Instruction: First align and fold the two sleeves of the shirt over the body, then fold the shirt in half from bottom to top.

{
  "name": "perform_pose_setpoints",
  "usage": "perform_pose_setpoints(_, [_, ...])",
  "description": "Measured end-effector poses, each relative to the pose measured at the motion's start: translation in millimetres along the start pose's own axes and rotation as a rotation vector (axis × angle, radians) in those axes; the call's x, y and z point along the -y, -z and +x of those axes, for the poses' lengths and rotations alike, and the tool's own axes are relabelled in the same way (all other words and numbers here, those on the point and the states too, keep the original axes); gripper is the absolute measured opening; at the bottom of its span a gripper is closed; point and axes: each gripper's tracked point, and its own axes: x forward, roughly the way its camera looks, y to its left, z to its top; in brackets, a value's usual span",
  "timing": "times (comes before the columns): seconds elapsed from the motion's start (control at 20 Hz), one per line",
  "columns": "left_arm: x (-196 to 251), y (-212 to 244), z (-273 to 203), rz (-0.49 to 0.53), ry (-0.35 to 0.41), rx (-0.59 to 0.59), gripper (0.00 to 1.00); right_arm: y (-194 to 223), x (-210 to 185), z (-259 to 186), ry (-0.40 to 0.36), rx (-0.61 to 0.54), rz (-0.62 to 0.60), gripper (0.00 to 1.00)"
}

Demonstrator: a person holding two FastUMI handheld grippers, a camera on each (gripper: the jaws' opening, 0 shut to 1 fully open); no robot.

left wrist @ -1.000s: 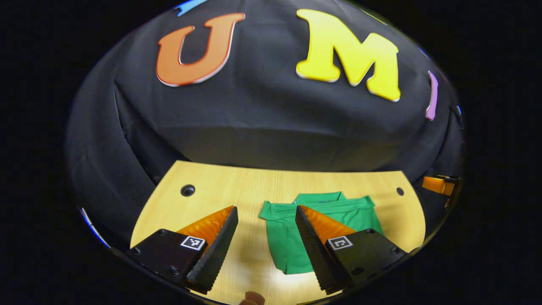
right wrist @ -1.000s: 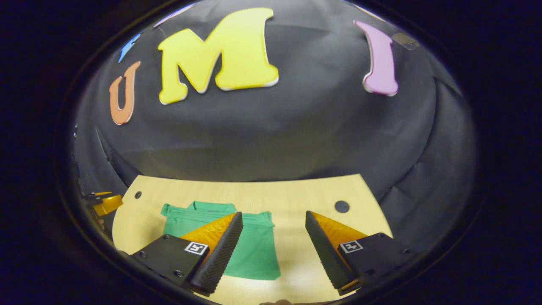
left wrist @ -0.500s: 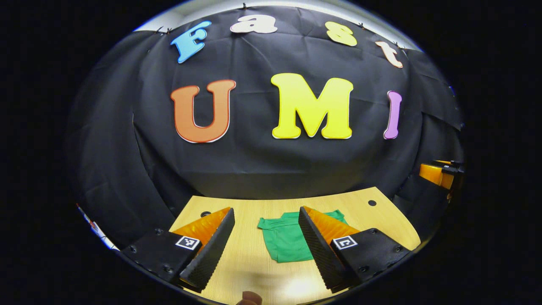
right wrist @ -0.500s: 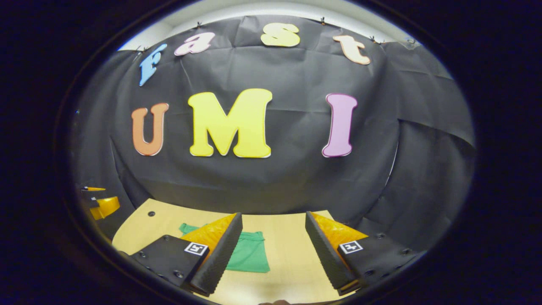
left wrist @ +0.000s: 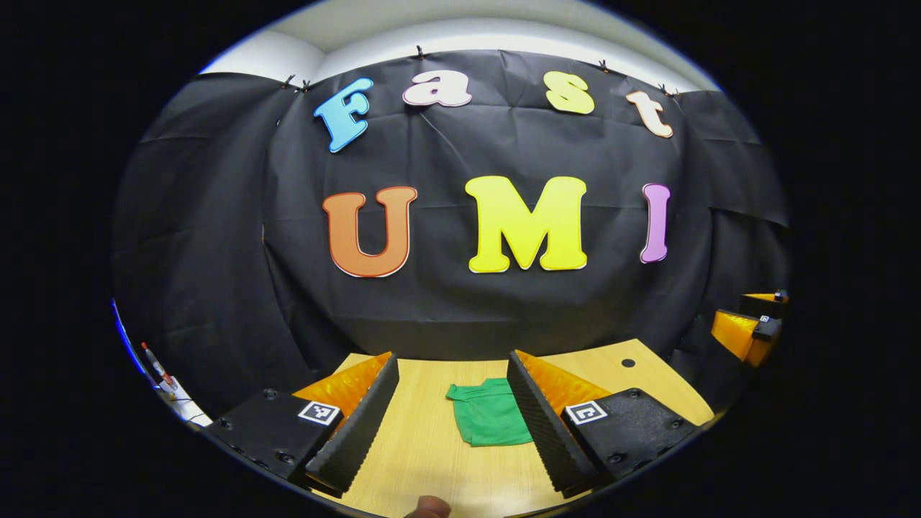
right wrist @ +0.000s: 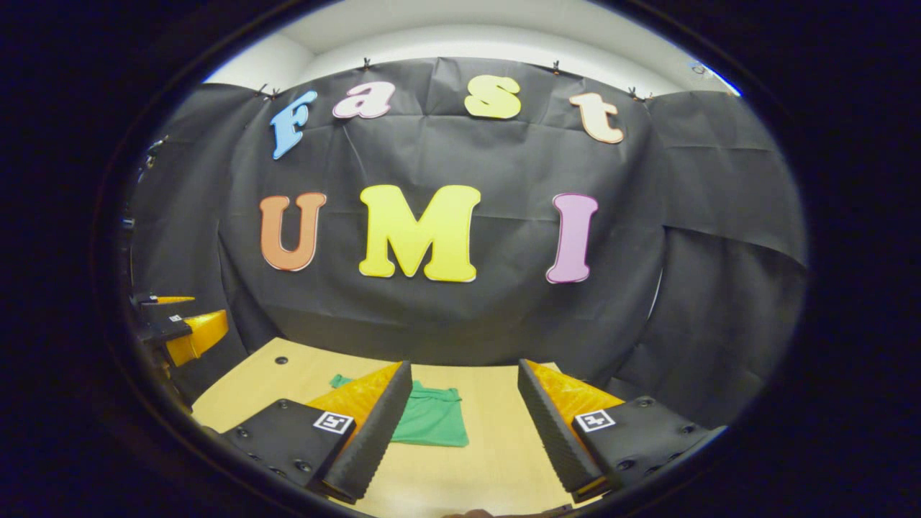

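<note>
The green shirt [left wrist: 491,421] is seen lying flat on the wooden bench [left wrist: 432,446], folded into a compact rectangle, near the far middle of the surface. The left gripper [left wrist: 452,424] is held above the near edge, jaws spread, nothing between them. The right gripper [right wrist: 464,428] is likewise held clear of the shirt [right wrist: 430,423], jaws spread and empty. Neither gripper is touching the cloth. A fingertip [left wrist: 428,507] is noted at the lower edge.

The green shirt [left wrist: 491,421] lies flat on the wooden counter [left wrist: 432,453], folded into a compact rectangle. In the right gripper view it sits toward 7 o'clock [right wrist: 430,421], partly hidden.
</note>
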Motion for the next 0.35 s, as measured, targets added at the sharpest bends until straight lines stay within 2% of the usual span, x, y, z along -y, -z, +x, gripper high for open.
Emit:
perform_pose_setpoints(0.2, [19.5, 5.0, -16.1, 0.026, 0.032, 0.029, 0.98, 6.2, -2.7, -9.6, 0.012, 0.032, -0.063, 0.92])
perform_pose_setpoints(0.3, [31.0, 14.7, -19.5, 0.03, 0.059, 0.012, 1.0, 10.4, -15.7, -14.1, -0.029, 0.036, -0.068, 0.93])
perform_pose_setpoints(0.35, [34.8, 18.8, -20.5, 0.031, 0.068, 0.002, 0.98, 13.6, -22.5, -17.0, -0.047, 0.032, -0.065, 0.95])
